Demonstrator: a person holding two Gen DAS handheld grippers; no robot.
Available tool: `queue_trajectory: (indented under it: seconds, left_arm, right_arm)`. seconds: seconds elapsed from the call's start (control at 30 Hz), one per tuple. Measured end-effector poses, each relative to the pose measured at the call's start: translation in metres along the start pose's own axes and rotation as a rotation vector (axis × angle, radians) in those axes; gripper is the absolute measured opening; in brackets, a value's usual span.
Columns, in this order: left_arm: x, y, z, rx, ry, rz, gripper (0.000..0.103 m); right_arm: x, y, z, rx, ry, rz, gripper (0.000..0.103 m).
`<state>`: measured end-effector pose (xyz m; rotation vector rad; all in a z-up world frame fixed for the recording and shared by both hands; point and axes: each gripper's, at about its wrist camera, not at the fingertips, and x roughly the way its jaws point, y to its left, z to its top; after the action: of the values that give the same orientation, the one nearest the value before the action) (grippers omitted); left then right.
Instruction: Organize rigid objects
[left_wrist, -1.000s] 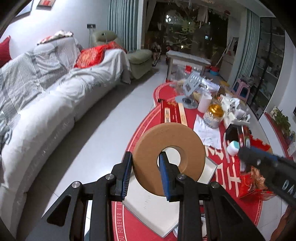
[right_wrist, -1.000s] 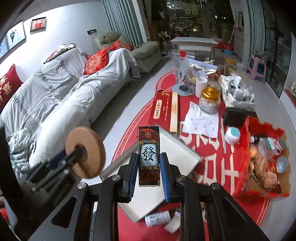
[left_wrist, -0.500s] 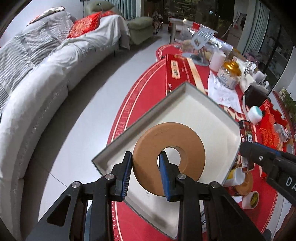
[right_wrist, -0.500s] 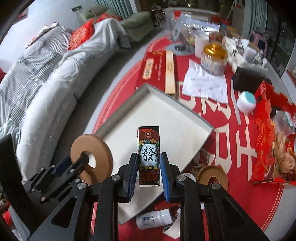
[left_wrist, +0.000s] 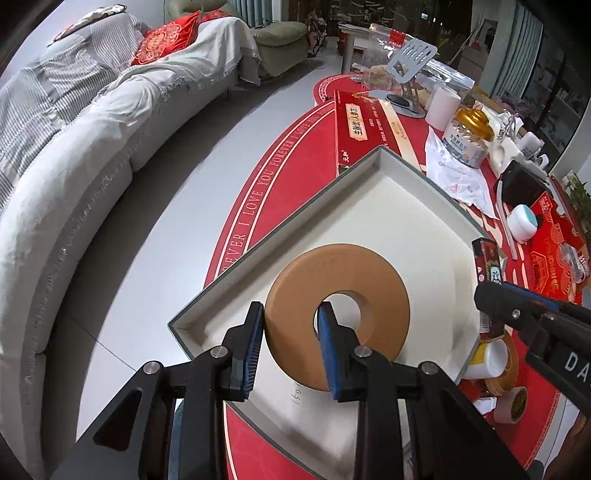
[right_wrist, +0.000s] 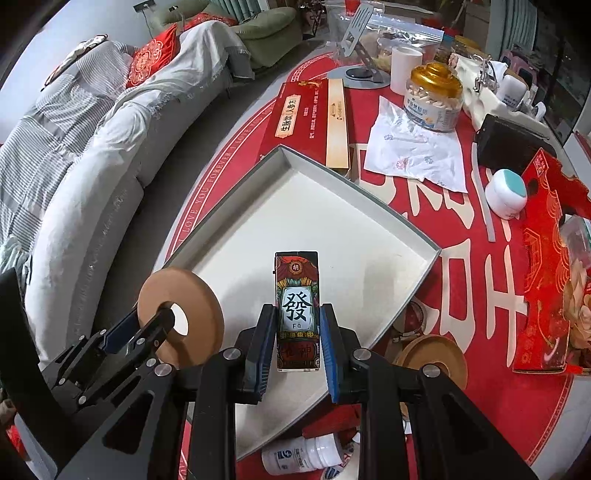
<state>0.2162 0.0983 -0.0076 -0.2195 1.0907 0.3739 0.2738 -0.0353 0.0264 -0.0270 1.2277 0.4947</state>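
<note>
My left gripper (left_wrist: 291, 328) is shut on a brown ring disc (left_wrist: 354, 295), one finger through its hole, and holds it over the near corner of the shallow white tray (left_wrist: 388, 192). In the right wrist view that disc (right_wrist: 199, 299) and gripper (right_wrist: 147, 332) show at the lower left. My right gripper (right_wrist: 297, 332) is shut on a slim red and black box (right_wrist: 296, 295) printed with a Chinese character, held above the tray (right_wrist: 314, 206). The box's end (left_wrist: 487, 254) and right gripper show at the left wrist view's right edge.
The tray lies on a red round tablecloth (right_wrist: 461, 221). Around it: a long red box (right_wrist: 295, 118), a gold-lidded jar (right_wrist: 434, 99), a napkin (right_wrist: 413, 147), a small white and teal jar (right_wrist: 506, 195), a red carton (right_wrist: 550, 258), a second brown disc (right_wrist: 432, 358), a white bottle (right_wrist: 306, 458). A grey sofa (right_wrist: 74, 147) stands left.
Both grippers have moved forward and down toward the tray, which now looks larger and closer. Each keeps its hold, the left on the disc, the right on the box.
</note>
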Motion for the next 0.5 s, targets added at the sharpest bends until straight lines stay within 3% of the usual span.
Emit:
queue_trajectory:
  seconds: [0.5]
  left_arm:
    - [0.012, 0.002, 0.006, -0.010, 0.012, 0.012, 0.032]
  right_arm:
    - [0.013, -0.003, 0.010, 0.009, 0.015, -0.008, 0.025]
